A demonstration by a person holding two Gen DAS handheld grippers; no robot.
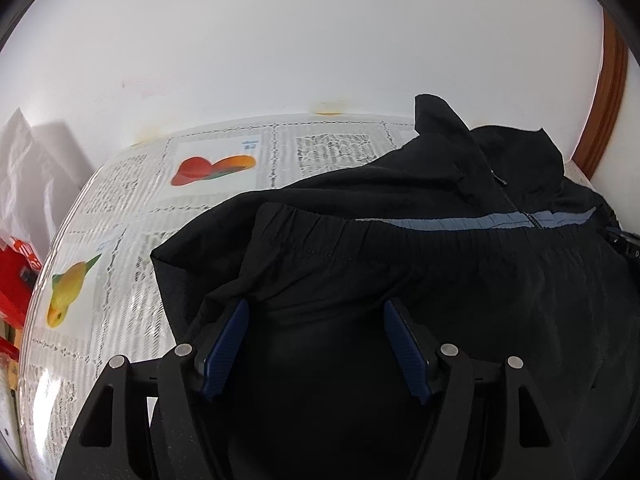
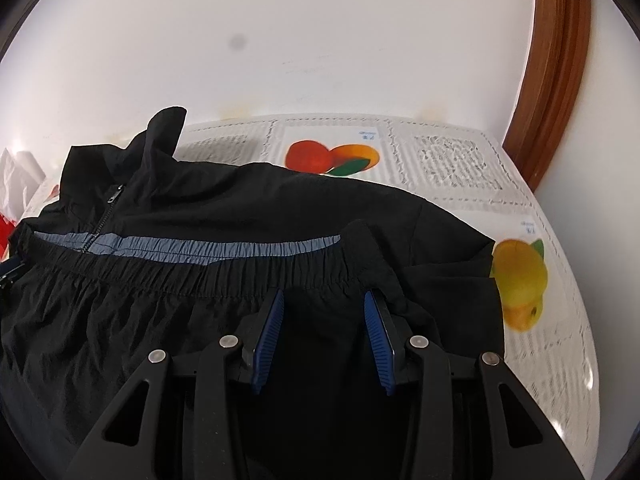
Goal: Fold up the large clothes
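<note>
A big black jacket [image 1: 400, 264] lies on the desk [image 1: 120, 208], w/ its bottom hem folded up over the chest. The stretchy hem [image 2: 200, 276] runs left to right across the middle. Just past it you can see a gray-blue stripe [image 2: 208, 246] and the zipper [image 2: 106, 208]. The collar [image 1: 444, 120] sticks up at the far side, near the white wall [image 1: 280, 40].

The left hand-held gripper [image 1: 316, 308] sits over the near left part of the jacket. Its blue pads [image 1: 226, 344] are wide apart & hold nothing. The tips look like they touch the cloth, but I can't tell for sure.

The right hand-held gripper [image 2: 324, 300] sits over the near right part, close to the hem. Its blue pads [image 2: 269, 336] are also wide apart w/ nothing between them but cloth lying under.

The desk has a lacy white cover w/ fruit pics: a red & orange fruit [image 2: 332, 158] at the far side, a yellow fruit [image 2: 520, 280] on the right. A brown wood frame [image 2: 556, 72] stands far right. Red stuff [image 1: 16, 280] & a white bag [image 1: 24, 172] are off the left edge.
</note>
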